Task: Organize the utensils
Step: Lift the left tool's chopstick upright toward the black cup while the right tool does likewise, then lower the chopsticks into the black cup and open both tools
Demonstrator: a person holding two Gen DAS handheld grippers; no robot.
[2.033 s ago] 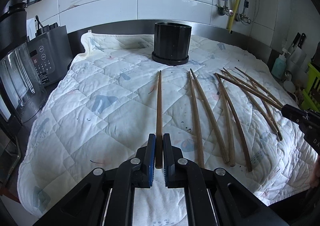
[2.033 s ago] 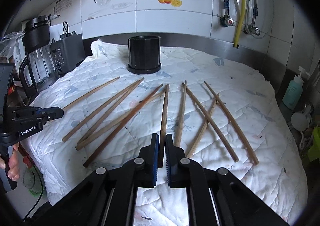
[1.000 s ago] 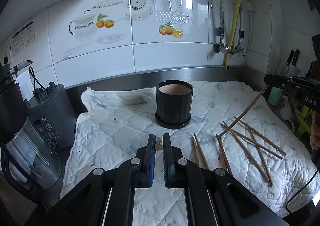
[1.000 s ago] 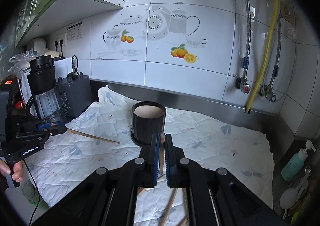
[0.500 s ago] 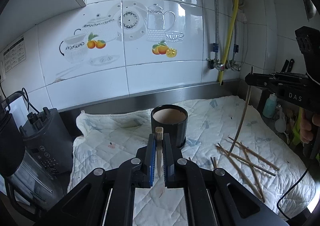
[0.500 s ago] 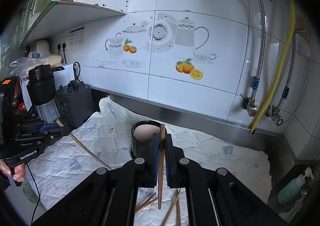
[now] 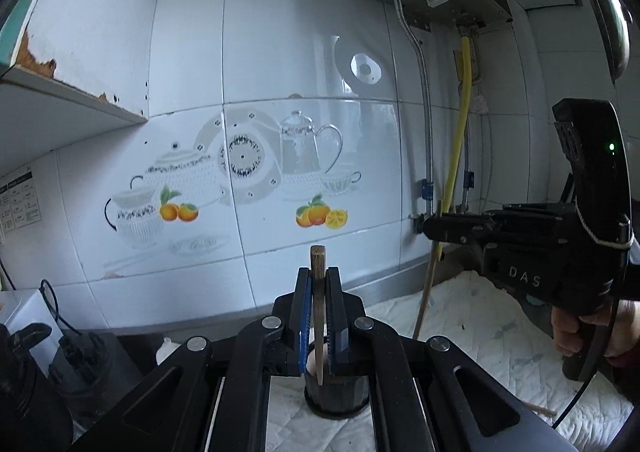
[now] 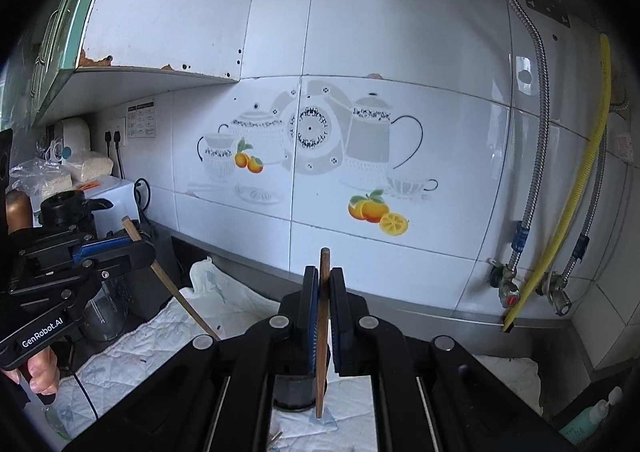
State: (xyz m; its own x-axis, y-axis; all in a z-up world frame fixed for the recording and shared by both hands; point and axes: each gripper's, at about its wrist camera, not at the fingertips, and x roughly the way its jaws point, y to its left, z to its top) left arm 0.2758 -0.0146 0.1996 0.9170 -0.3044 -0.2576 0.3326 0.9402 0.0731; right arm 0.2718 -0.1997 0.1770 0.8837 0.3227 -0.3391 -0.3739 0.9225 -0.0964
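Left wrist view: left claw (image 7: 319,316) clamped tight on a chopstick (image 7: 318,304), held near upright, lower tip hanging just above the open black holder (image 7: 336,392) on the quilted cloth (image 7: 472,316) over the surface. Right claw (image 7: 434,226) at far right, w/ a second chopstick (image 7: 426,292) slanting down.

Right wrist view: right claw (image 8: 323,316) pinched shut on its chopstick (image 8: 322,332), near vertical, tip just right of the holder (image 8: 294,384). Left claw (image 8: 136,242) at left edge, gripping the other stick (image 8: 176,292) at a slant. Tiled wall (image 8: 360,31) behind.
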